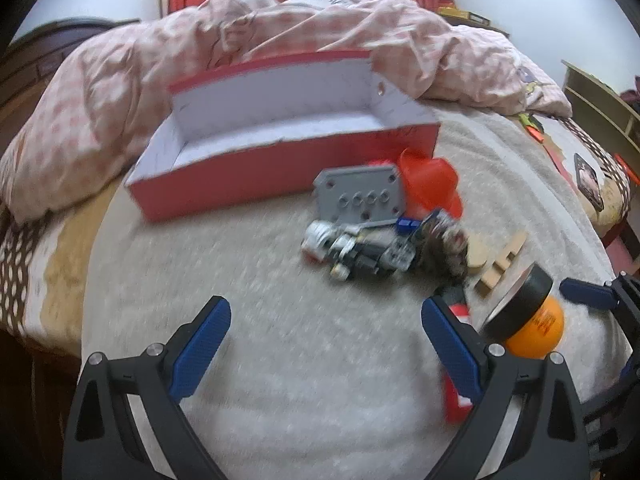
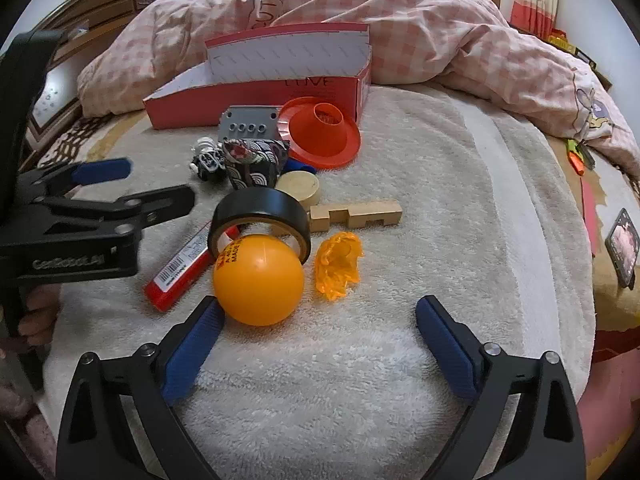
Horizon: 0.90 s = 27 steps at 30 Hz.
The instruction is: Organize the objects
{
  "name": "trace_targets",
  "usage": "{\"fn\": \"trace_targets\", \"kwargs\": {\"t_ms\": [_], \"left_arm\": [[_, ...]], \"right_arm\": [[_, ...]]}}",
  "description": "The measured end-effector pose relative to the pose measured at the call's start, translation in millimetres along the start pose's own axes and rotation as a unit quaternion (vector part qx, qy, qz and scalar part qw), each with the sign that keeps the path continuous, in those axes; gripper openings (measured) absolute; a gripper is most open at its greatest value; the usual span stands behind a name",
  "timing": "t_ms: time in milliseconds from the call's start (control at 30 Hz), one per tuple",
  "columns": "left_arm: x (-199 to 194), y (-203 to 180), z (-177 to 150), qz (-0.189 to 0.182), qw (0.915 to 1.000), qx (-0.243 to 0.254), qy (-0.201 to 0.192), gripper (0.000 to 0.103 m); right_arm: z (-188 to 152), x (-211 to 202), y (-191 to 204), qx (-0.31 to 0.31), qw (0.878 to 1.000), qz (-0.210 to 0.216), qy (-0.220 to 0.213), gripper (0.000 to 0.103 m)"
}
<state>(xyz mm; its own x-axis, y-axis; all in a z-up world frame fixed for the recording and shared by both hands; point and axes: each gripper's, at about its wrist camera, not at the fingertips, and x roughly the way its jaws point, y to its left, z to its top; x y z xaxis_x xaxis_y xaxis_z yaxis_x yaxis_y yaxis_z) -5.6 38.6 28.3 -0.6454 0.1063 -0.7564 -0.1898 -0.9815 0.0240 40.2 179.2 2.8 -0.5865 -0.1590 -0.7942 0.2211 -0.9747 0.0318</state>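
Towel-covered bed (image 2: 400, 360), clutter, red box (image 2: 256, 100)

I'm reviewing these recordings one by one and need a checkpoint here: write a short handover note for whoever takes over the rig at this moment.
Left gripper: open, holding nothing, over bare towel.
Right gripper: open, holding nothing; its left finger sits right beside the orange ball.
Red box: at the back of the towel, looks empty.
Still out on the towel in front of it: ball, black tape roll, orange funnel, grey plate, wooden block, wooden disc, red tube, orange crumpled plastic piece.
Done: nothing boxed. Left: everything.
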Motion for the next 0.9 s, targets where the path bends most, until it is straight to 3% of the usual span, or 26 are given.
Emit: {"fn": "trace_targets", "kwargs": {"t_ms": [367,633,800,900], "left_arm": [[23.7,2.0,22.8,0.006,0.9998,-0.016,0.003,0.097],[35.4,0.8,24.3,-0.009,0.9997,-0.016,0.017,0.098],[28.8,21.2,19.5,-0.015,0.9978,-0.063,0.009,0.098],[26.3,27.3,22.0,-0.011,0.9975,-0.07,0.006,0.098]], "right_arm": [[0.9,-3.1,-2.4,0.005,1.0,0.011,-0.006,0.097],[0.2,-1.7,-2.5,0.007,1.0,0.015,-0.001,0.097],[2.5,-5.6,-6.9,0.011,0.999,0.038,0.008,0.092],[7.0,-13.9,-6.1,-0.001,0.997,0.076,0.013,0.089]]}}
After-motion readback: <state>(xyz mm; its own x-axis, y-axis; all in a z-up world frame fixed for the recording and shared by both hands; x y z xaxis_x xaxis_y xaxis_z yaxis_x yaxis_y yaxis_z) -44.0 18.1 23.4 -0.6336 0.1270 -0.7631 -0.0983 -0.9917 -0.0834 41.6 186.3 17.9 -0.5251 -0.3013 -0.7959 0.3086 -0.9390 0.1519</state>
